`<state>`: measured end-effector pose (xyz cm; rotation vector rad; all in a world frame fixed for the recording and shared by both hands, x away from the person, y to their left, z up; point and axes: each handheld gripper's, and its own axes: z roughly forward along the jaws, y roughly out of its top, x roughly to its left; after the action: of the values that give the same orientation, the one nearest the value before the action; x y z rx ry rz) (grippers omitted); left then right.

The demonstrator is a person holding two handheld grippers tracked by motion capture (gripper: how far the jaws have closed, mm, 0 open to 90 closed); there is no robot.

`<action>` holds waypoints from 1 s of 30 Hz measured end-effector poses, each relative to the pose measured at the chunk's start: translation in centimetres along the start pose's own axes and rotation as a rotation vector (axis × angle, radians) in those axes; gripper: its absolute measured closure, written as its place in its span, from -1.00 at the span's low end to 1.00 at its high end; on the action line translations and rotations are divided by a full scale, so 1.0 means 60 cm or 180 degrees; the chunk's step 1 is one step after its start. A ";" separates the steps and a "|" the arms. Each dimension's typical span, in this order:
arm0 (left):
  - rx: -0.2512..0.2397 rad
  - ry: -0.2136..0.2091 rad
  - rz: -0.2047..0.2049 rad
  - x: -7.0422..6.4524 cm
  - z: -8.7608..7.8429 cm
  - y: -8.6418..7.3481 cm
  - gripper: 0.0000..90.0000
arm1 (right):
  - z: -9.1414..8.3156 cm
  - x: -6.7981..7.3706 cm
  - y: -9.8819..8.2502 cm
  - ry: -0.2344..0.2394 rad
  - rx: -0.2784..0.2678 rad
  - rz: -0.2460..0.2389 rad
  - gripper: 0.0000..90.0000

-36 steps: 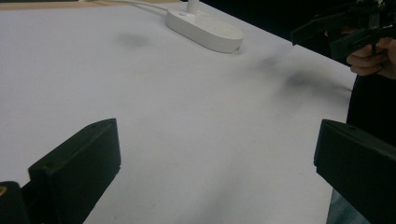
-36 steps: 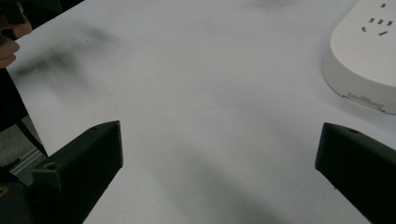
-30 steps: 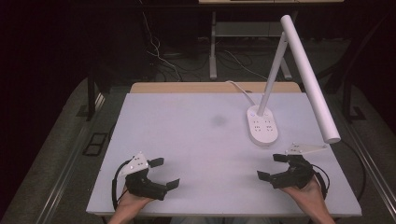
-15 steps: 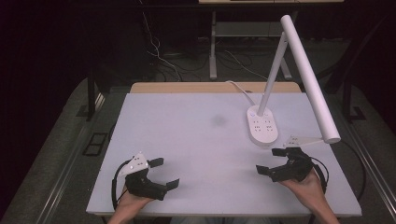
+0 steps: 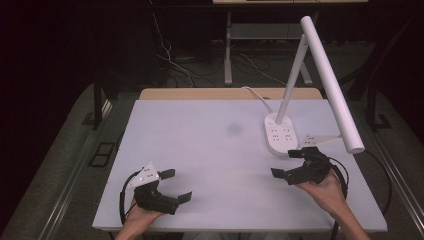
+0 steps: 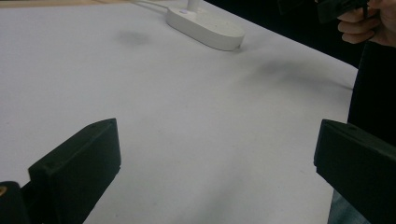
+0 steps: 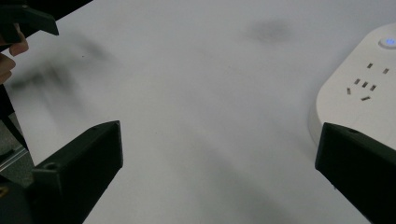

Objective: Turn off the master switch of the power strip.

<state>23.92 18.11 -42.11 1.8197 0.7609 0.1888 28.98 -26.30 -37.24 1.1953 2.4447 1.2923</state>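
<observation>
A white desk lamp [image 5: 325, 75] stands on the table's right side; its flat oval base [image 5: 280, 134] carries socket slots and a small lit button [image 7: 387, 42]. My right gripper [image 5: 292, 164] is open just in front of that base, with nothing between its jaws; in the right gripper view the base [image 7: 359, 93] lies by the right jaw. Near the front left edge, my left gripper [image 5: 176, 186] is open and empty, its jaws wide apart. The left gripper view has the lamp base [image 6: 205, 29] far across the table.
The white table [image 5: 210, 150] has a faint dark smudge [image 5: 232, 130] near its middle. The lamp's white cable [image 5: 255, 96] runs off the back edge. A wooden strip [image 5: 225, 93] borders the far side. Dark floor, cables and table legs lie beyond.
My right gripper has moved forward and slightly left, closer to the lamp base. The left gripper has stayed in place.
</observation>
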 end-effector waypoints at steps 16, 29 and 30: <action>0.0018 0.0021 0.0012 0.002 0.000 0.000 -1.00 | 0.020 -0.005 0.054 -0.0024 0.0091 -0.0151 -0.99; 0.0079 0.0002 0.0042 0.000 0.004 -0.001 -1.00 | 0.040 -0.013 0.085 -0.0073 0.0152 -0.0237 -0.99; 0.0079 0.0001 0.0046 0.000 0.004 -0.001 -1.00 | 0.044 -0.015 0.089 -0.0094 0.0168 -0.0232 -0.99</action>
<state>24.00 17.93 -42.22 1.8489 0.7535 0.1898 33.88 -23.52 -35.12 1.1178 2.4914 1.1893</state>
